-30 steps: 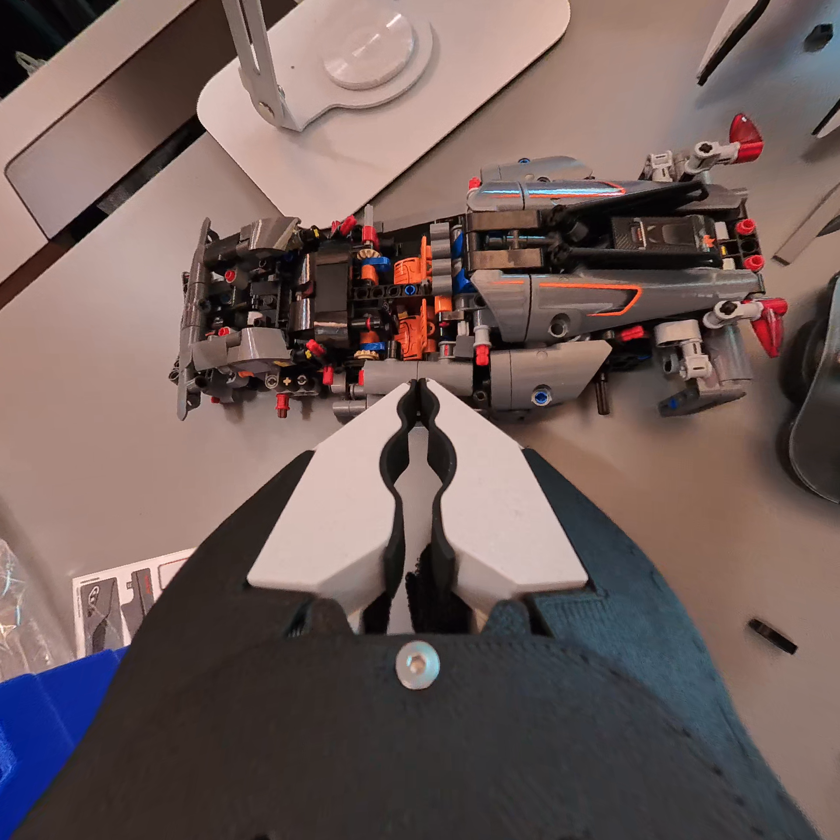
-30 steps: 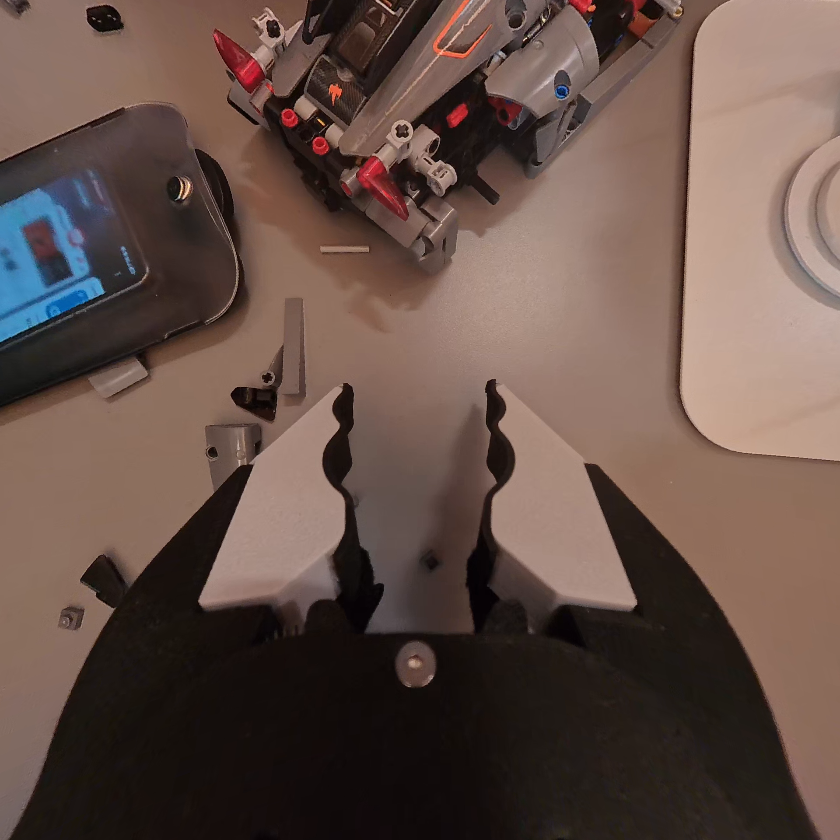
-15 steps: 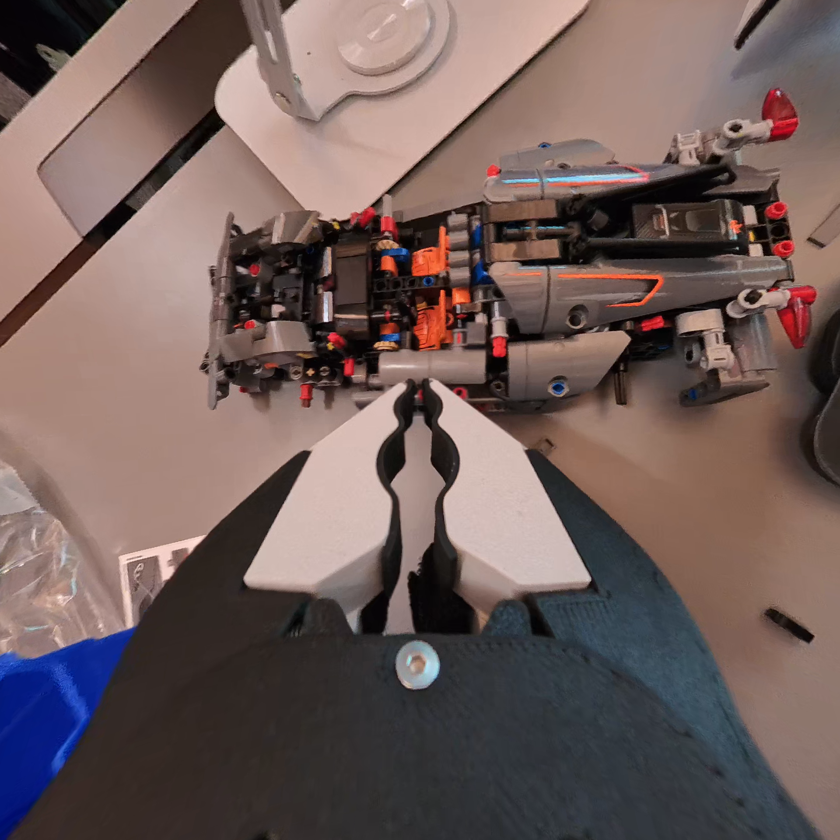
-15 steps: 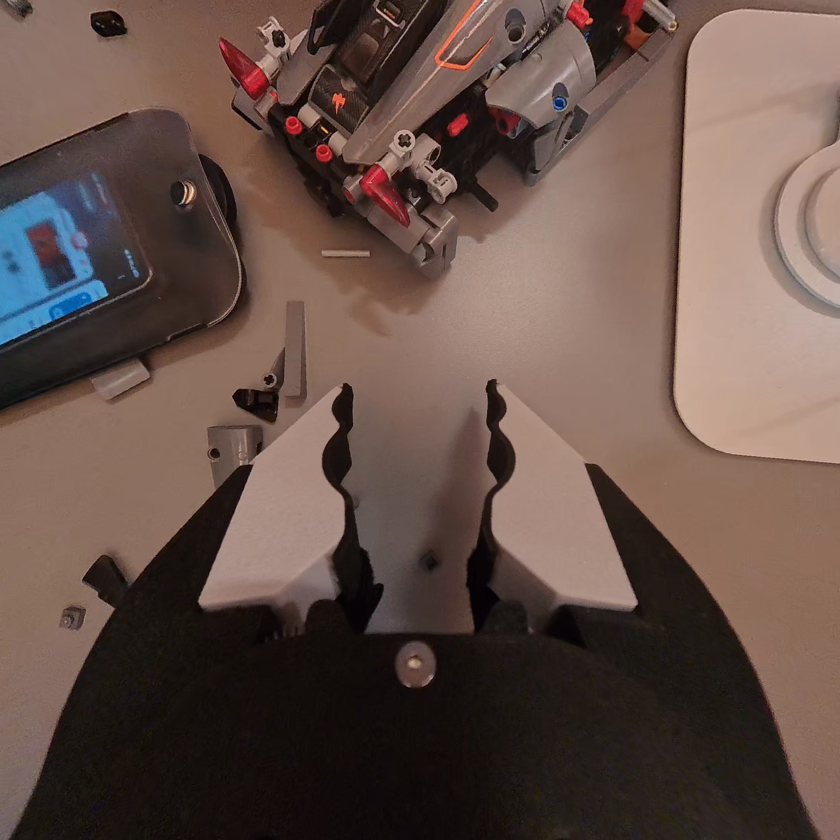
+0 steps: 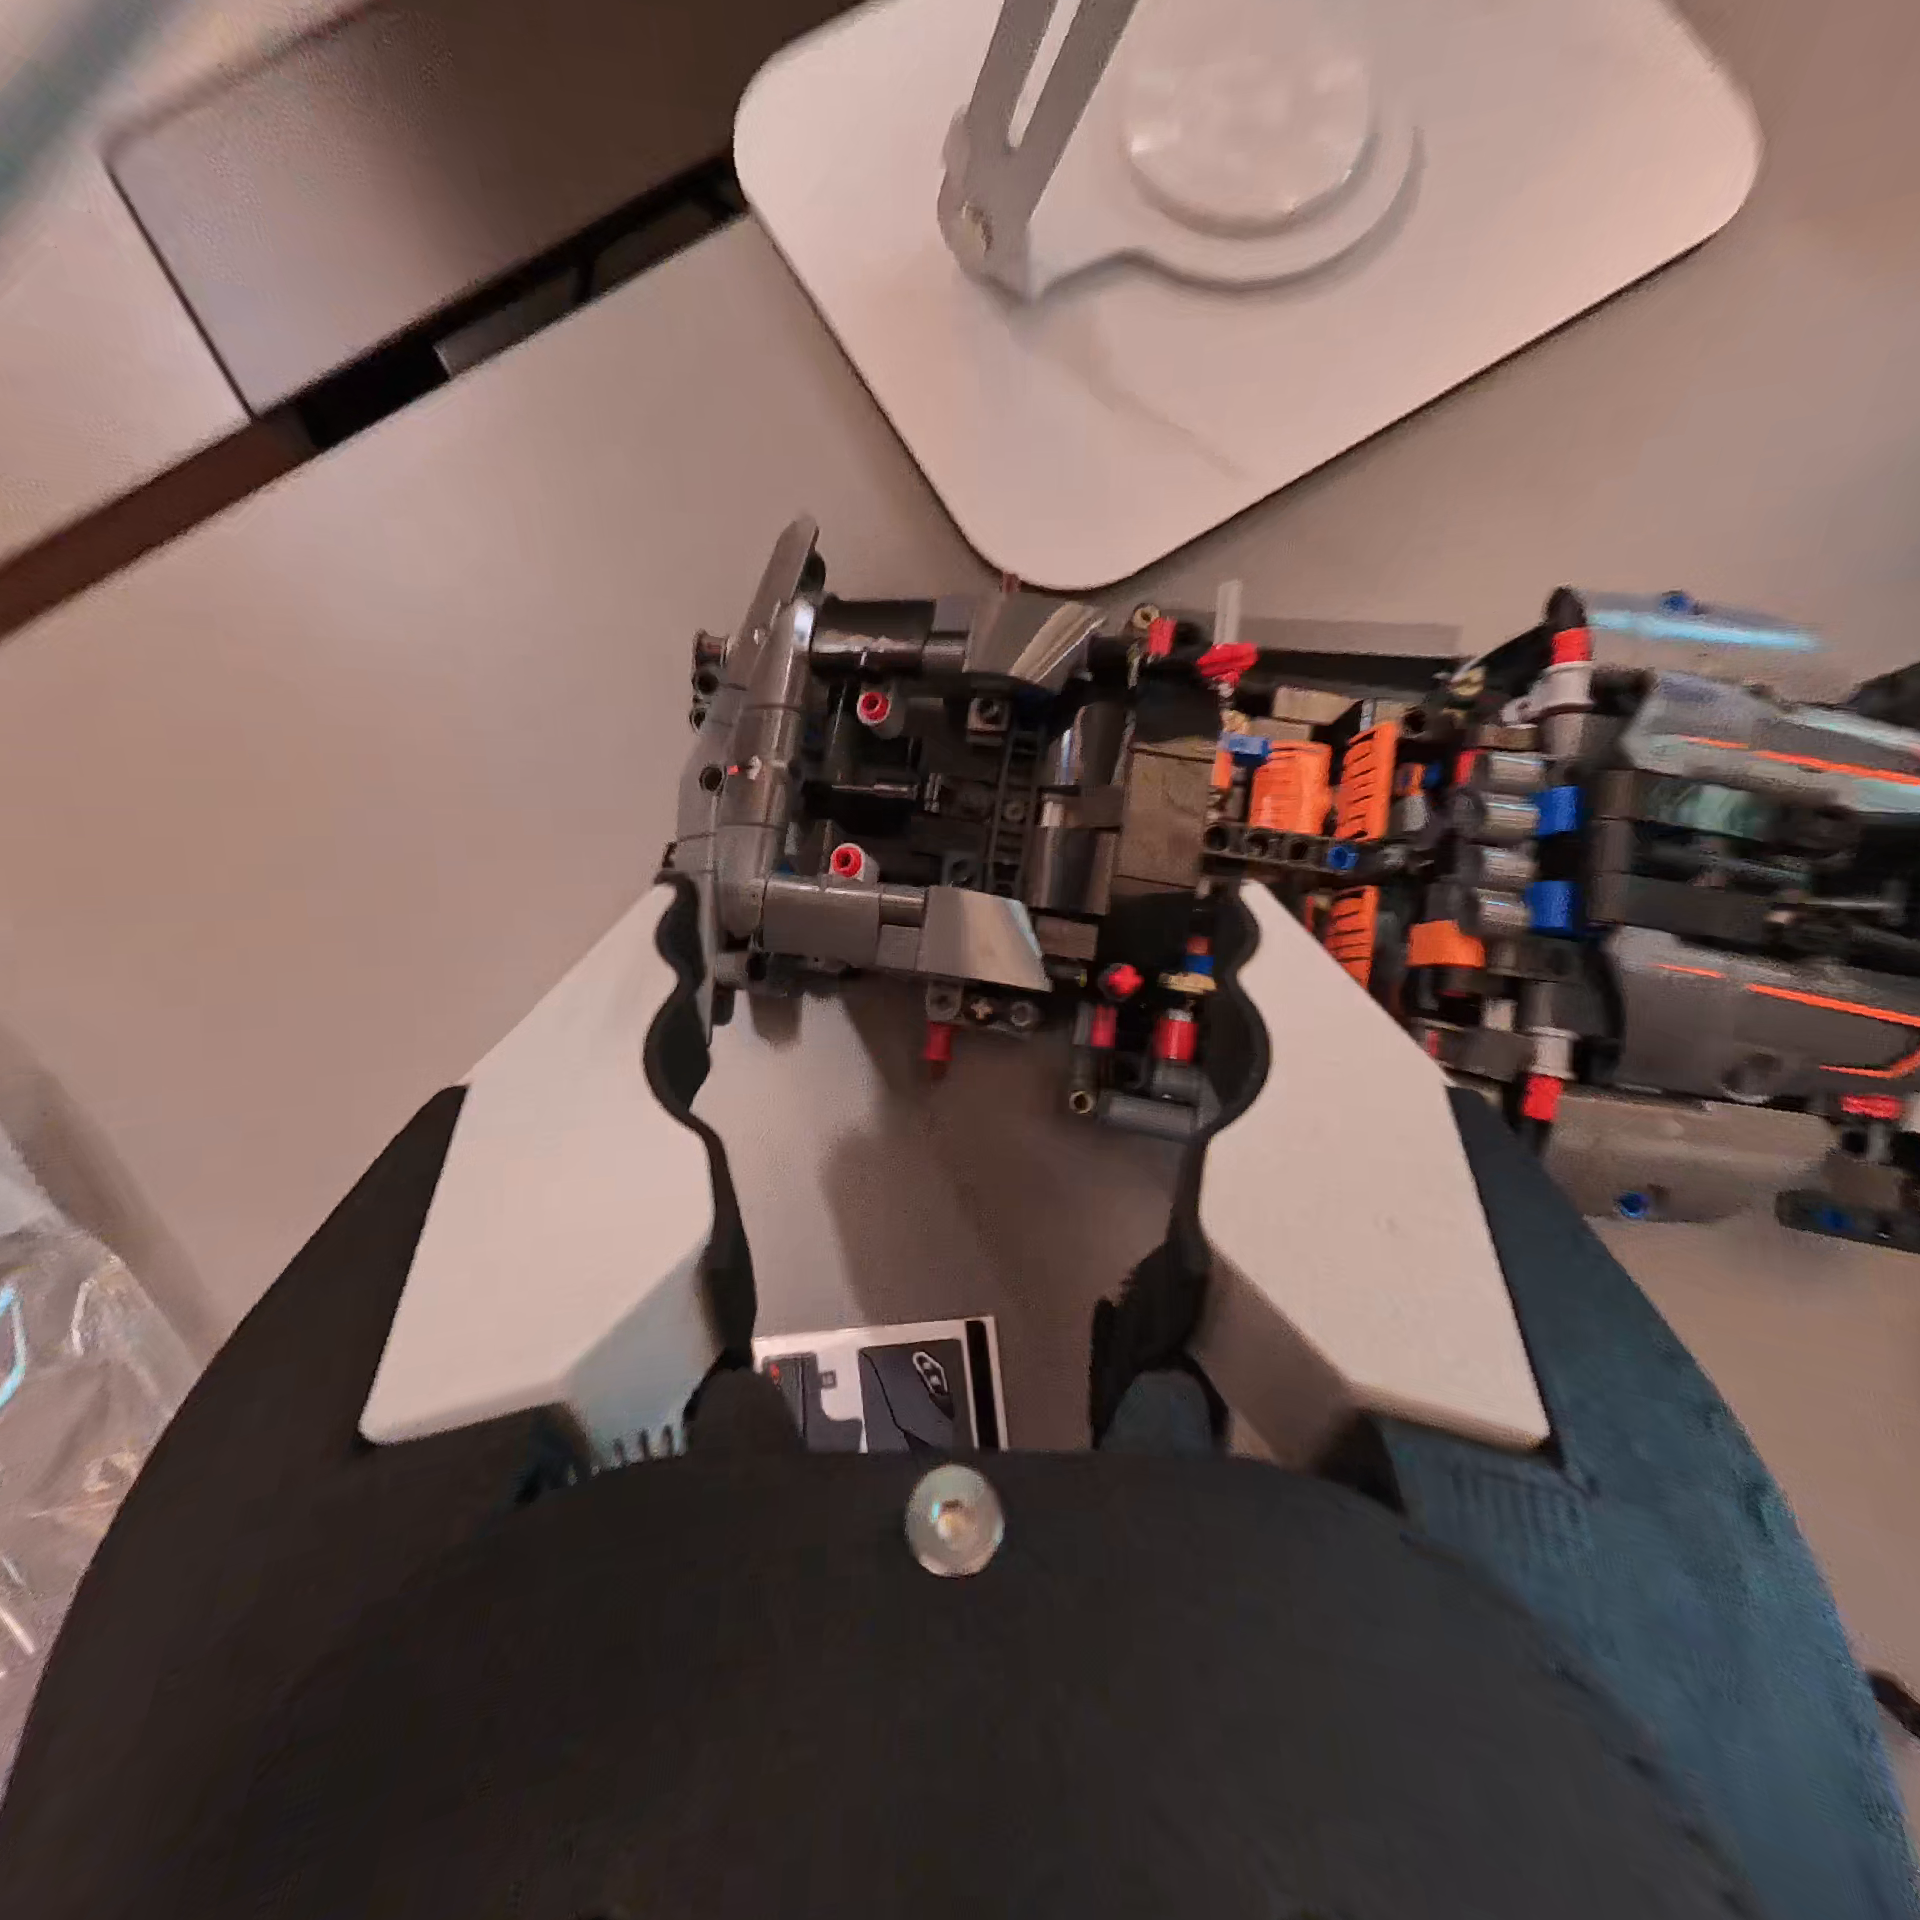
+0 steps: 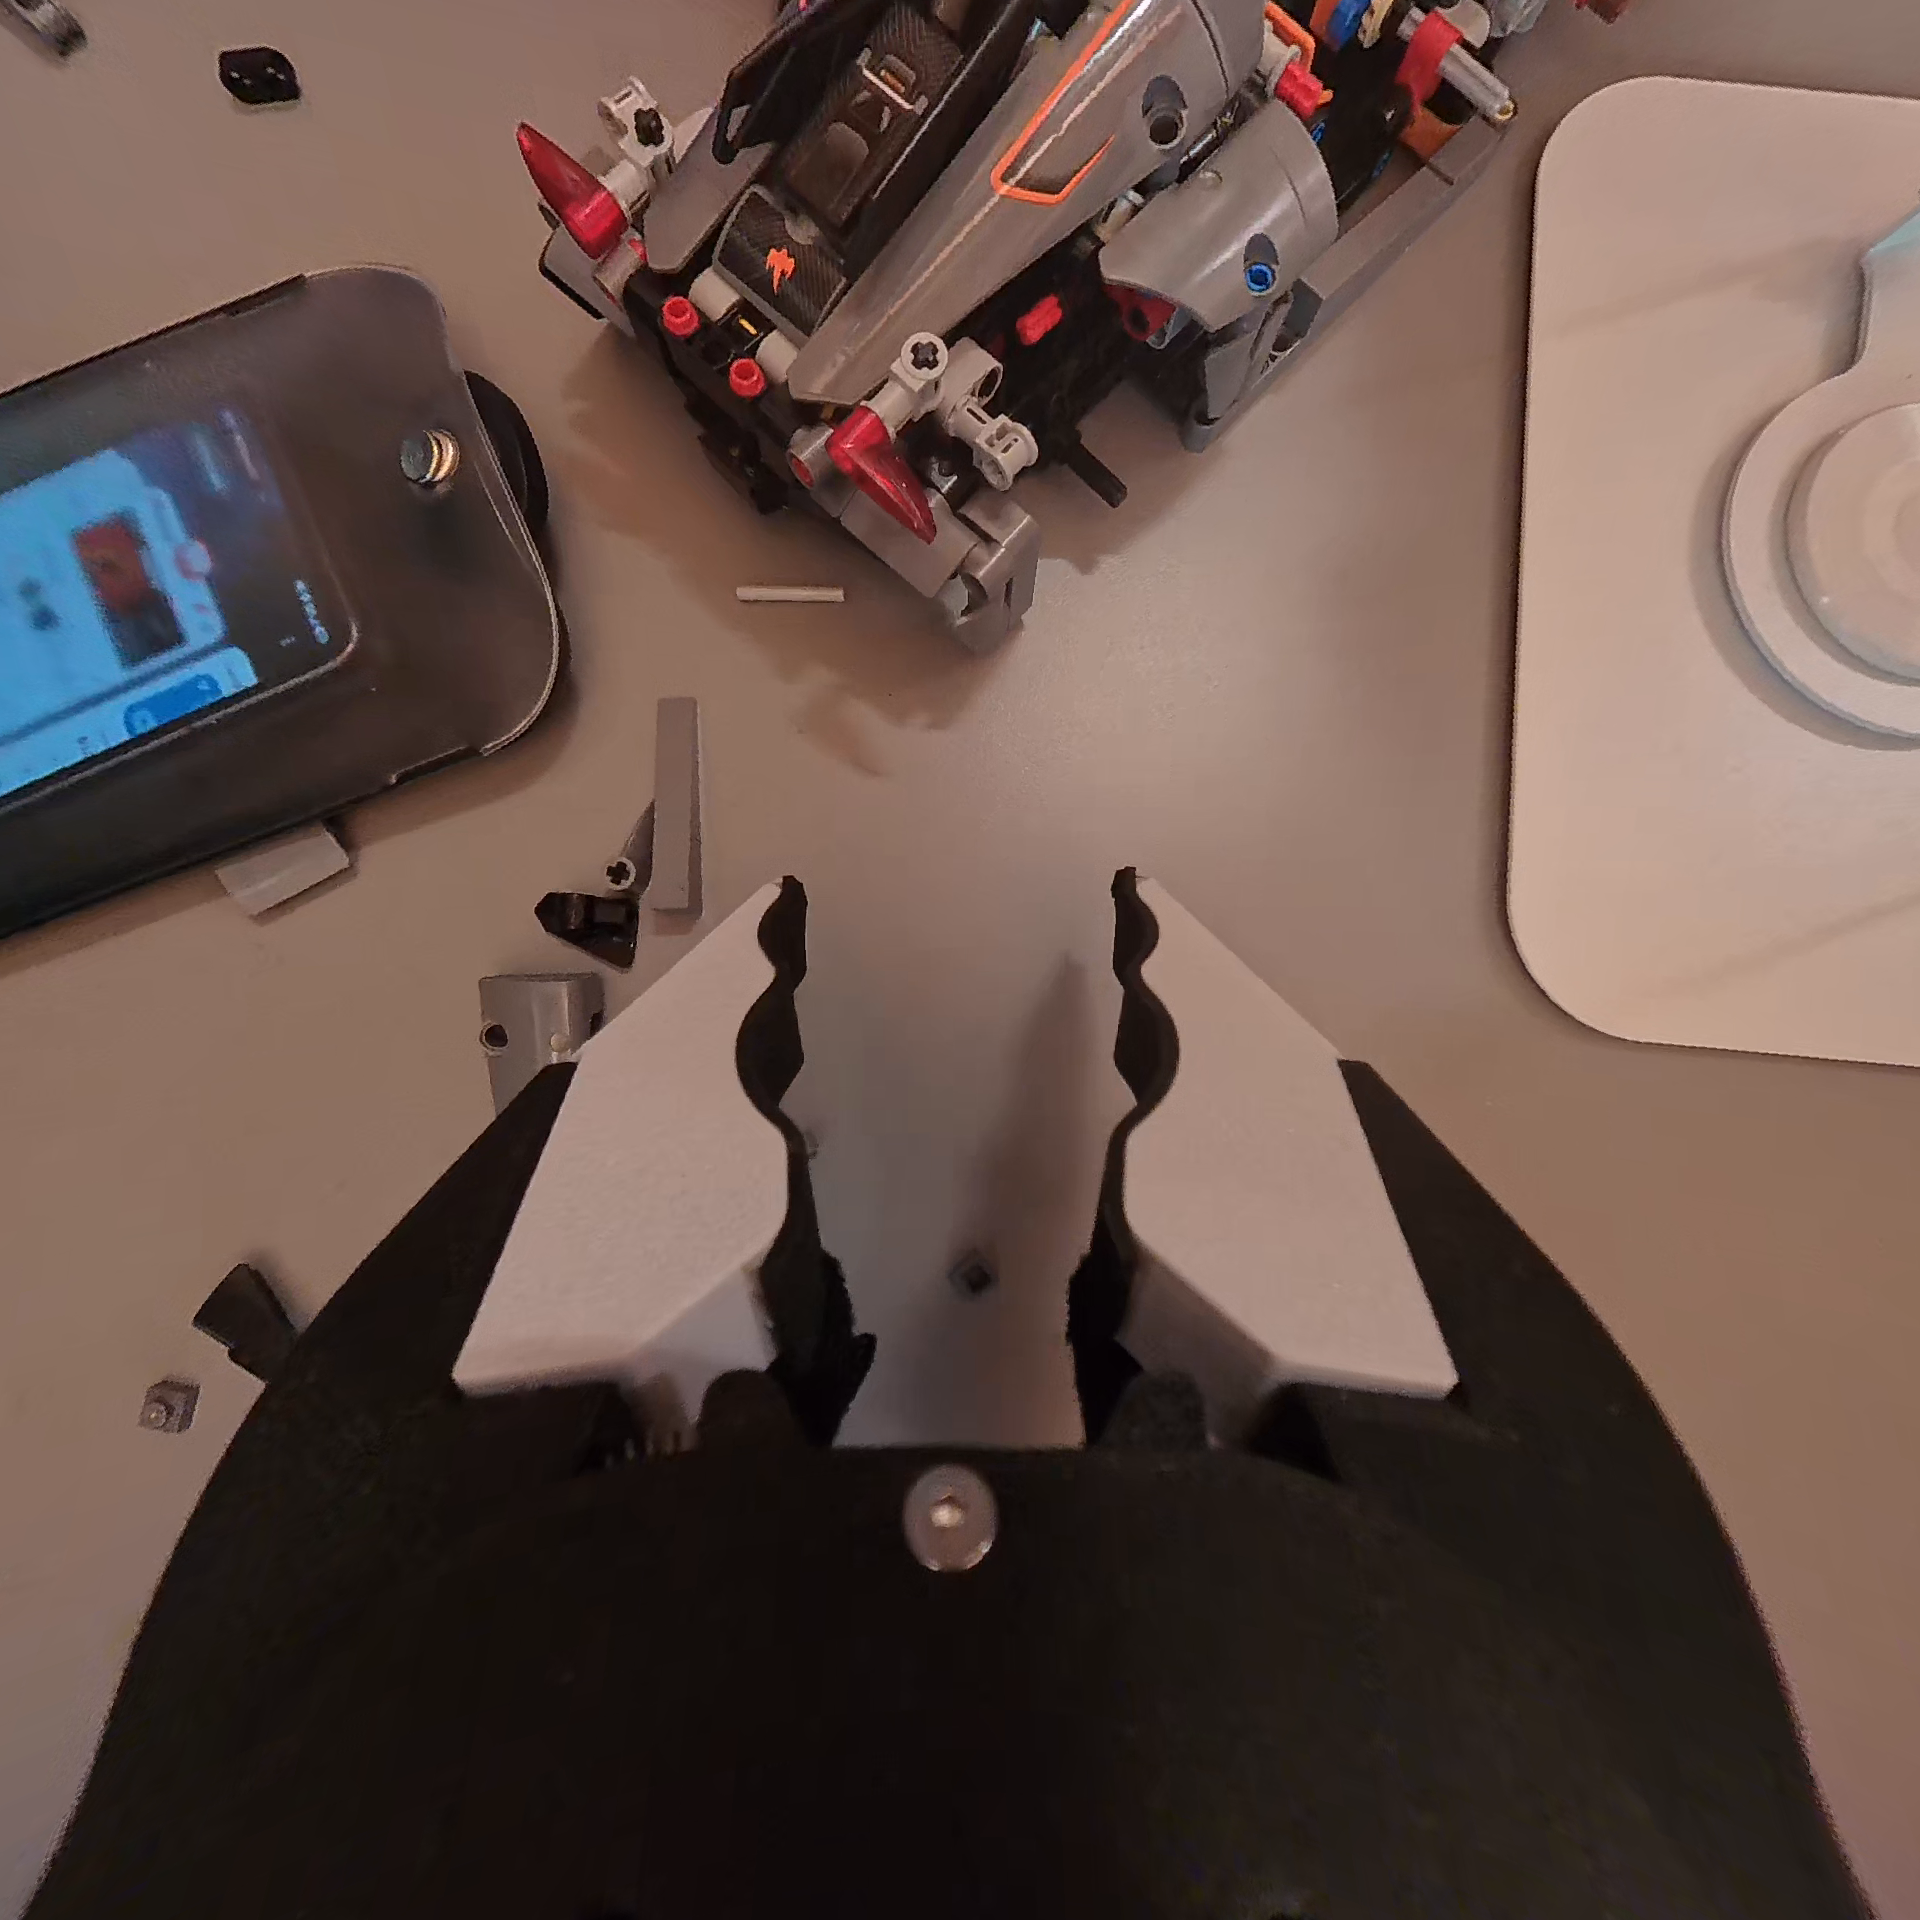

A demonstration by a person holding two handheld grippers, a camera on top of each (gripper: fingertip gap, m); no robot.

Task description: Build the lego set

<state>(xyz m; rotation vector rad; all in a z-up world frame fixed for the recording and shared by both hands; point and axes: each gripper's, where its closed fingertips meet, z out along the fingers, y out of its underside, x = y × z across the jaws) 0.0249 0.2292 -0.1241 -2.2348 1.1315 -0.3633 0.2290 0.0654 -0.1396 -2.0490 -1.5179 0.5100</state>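
We see the grey table (image 6: 1299, 748) carrying everything here, and on it the white stand base (image 5: 1049, 416) with its slotted metal upright, lying just behind the lego car (image 5: 1039, 831). The car is the largest loose thing: a long grey, black and orange build lying along the table, its wide grey end piece toward our left gripper (image 5: 956, 914) and its red pointed tips at the other end, toward our right gripper (image 6: 956, 883). Our left gripper stands wide apart, its white fingers (image 5: 582, 1143) straddling the near side of the car's end section; we cannot tell whether the pads touch the bricks. Our right gripper is also spread, holding nothing, hovering over bare table well short of the car. To its left lies a phone in a dark clear-covered holder (image 6: 239, 582) with its screen lit. The only bag-like holder we see is a crinkled clear plastic bag (image 5: 73, 1403) at the left edge; its contents are too blurred to make out. A printed sheet (image 5: 883, 1382) shows between the left fingers. Smaller still are loose pieces by the right gripper: a grey wedge panel (image 6: 675, 800), a grey curved block (image 6: 535, 1023), a black connector (image 6: 592, 920), a thin light-grey axle (image 6: 790, 594) and a tiny grey stud (image 6: 169, 1405).
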